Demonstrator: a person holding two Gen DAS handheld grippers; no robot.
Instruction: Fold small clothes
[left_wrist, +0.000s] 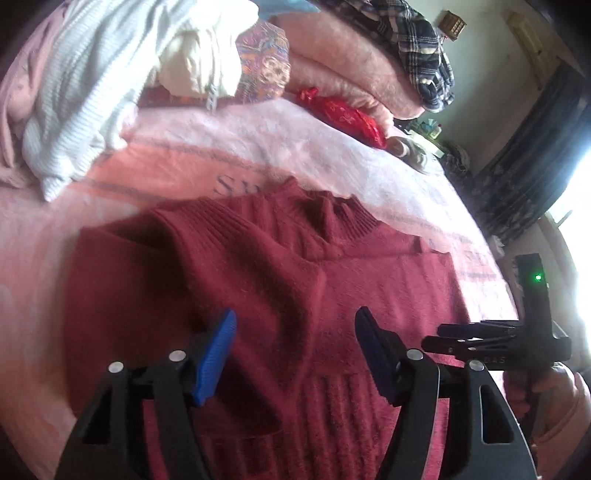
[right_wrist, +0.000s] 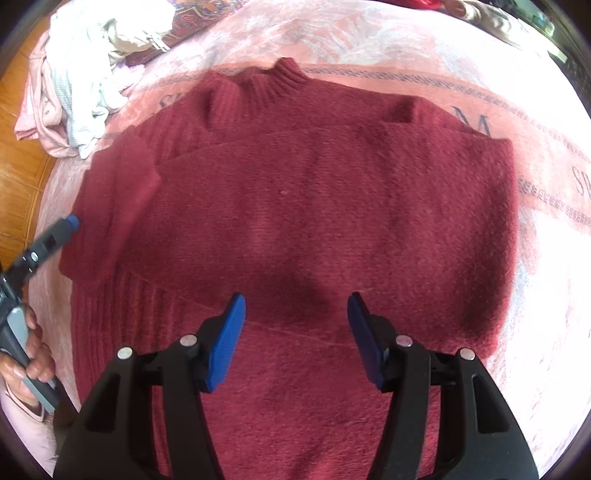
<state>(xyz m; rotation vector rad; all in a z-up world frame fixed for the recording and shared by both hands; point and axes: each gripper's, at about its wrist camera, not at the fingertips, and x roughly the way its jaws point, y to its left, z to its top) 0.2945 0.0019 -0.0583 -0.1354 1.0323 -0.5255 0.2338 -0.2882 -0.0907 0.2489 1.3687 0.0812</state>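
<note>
Dark red sweater (right_wrist: 314, 206) lies flat on pink blanket (right_wrist: 546, 206), sleeves folded in. Left gripper (left_wrist: 295, 354) and right gripper (right_wrist: 295, 339) hover above it, fingers spread, holding nothing. White clothes pile (left_wrist: 92, 92) beyond.

Looks like a home bedroom. A pink blanket (left_wrist: 332, 147) w/ printed lettering is covering a bed, and a dark red sweater (right_wrist: 314, 206) is lying flat on it. Unsorted laundry is piling up at the far end: white knit garment (left_wrist: 81, 85), plaid shirt (left_wrist: 417, 40), folded pink fleece (left_wrist: 354, 70). Dark curtains (left_wrist: 535, 162) are hanging by a bright window; wood floor (right_wrist: 18, 147) is showing beside the bed.
</note>
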